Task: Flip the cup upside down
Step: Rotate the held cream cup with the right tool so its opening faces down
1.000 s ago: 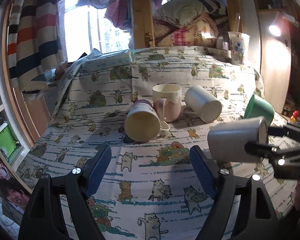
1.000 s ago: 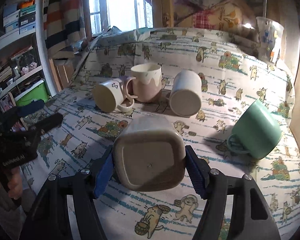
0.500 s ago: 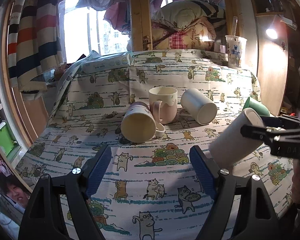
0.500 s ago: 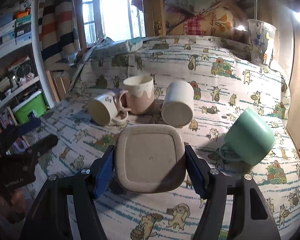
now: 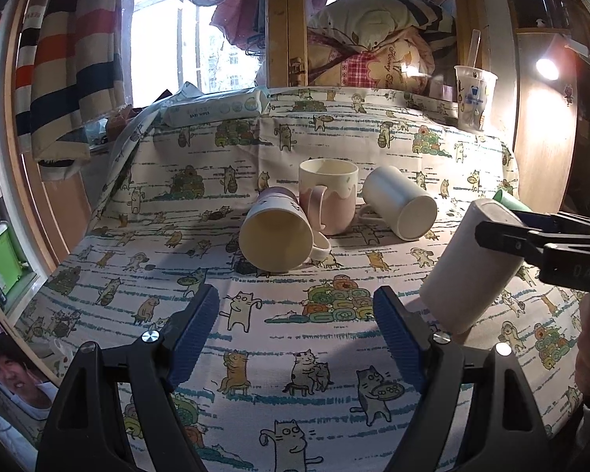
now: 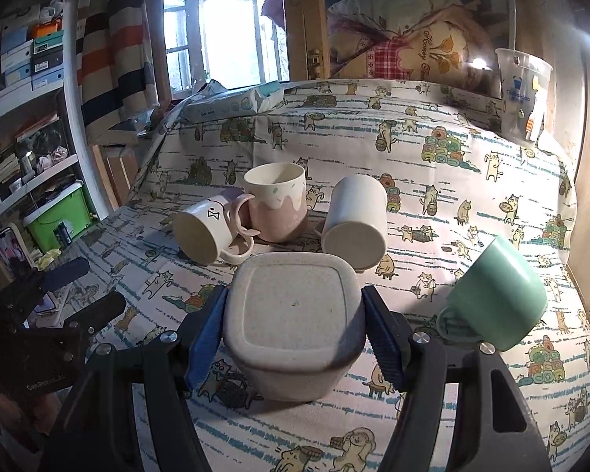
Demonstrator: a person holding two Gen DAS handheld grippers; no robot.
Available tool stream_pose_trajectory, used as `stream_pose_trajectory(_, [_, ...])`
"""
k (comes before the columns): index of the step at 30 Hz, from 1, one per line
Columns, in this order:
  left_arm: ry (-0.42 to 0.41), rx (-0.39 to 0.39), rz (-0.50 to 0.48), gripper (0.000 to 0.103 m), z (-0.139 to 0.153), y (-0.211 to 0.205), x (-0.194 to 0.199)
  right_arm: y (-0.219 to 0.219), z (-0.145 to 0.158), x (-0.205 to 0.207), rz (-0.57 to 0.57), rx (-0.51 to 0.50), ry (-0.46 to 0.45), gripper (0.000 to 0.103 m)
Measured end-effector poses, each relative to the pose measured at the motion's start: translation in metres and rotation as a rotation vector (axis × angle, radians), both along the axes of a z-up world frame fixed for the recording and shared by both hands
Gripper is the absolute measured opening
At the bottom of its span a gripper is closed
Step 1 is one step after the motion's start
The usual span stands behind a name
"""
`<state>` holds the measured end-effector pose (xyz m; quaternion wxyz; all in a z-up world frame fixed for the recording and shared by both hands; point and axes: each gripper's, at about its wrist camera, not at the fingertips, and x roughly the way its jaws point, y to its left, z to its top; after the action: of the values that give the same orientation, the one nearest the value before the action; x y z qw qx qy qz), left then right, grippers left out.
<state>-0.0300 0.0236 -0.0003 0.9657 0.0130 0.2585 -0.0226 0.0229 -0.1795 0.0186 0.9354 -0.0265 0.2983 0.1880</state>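
Observation:
My right gripper (image 6: pixel 295 334) is shut on a beige square-bottomed cup (image 6: pixel 293 314). The cup's base faces the camera and its mouth points down at the cat-print cloth (image 6: pixel 472 181). In the left wrist view the same cup (image 5: pixel 472 267) hangs tilted, mouth down and left, its lower rim close to the cloth; contact cannot be told. The right gripper (image 5: pixel 503 228) clamps it near its base. My left gripper (image 5: pixel 297 326) is open and empty above the cloth's front.
Behind stand a pink-and-cream mug (image 5: pixel 328 200) upright, a cream mug with a lilac base (image 5: pixel 275 236) on its side, and a white mug (image 5: pixel 399 208) on its side. A green mug (image 6: pixel 495 299) lies at right. A plastic cup (image 5: pixel 474 94) and wipes pack (image 5: pixel 216 106) sit at back.
The right gripper has turned the beige cup from lying level to mouth down and lowered it toward the cloth. The left gripper has stayed open and nearly still.

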Motion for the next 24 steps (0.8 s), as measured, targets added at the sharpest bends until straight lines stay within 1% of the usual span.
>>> stream_pose_trajectory(3, [0.004, -0.003, -0.002, 0.080, -0.003, 0.001, 0.001, 0.003, -0.006, 0.004, 0.002, -0.007, 0.018, 0.069])
stream_pose_trajectory(9, [0.012, -0.017, 0.003, 0.080, -0.004, 0.005, 0.005, 0.007, -0.008, 0.006, 0.008, -0.015, 0.012, 0.069])
stream_pose_trajectory(15, [0.013, -0.039, -0.009, 0.080, -0.009, 0.005, 0.007, 0.016, -0.014, 0.006, 0.000, -0.030, -0.017, 0.069])
stream_pose_trajectory(19, [0.030, -0.041, -0.022, 0.080, -0.013, 0.001, 0.012, 0.024, -0.018, 0.005, -0.009, -0.067, -0.044, 0.069])
stream_pose_trajectory(22, [0.032, -0.037, -0.028, 0.080, -0.013, -0.003, 0.013, 0.021, -0.020, 0.011, 0.000, -0.046, -0.006, 0.070])
stream_pose_trajectory(24, [0.026, -0.032, -0.030, 0.080, -0.011, -0.005, 0.013, 0.015, -0.019, 0.013, 0.009, -0.011, 0.008, 0.075])
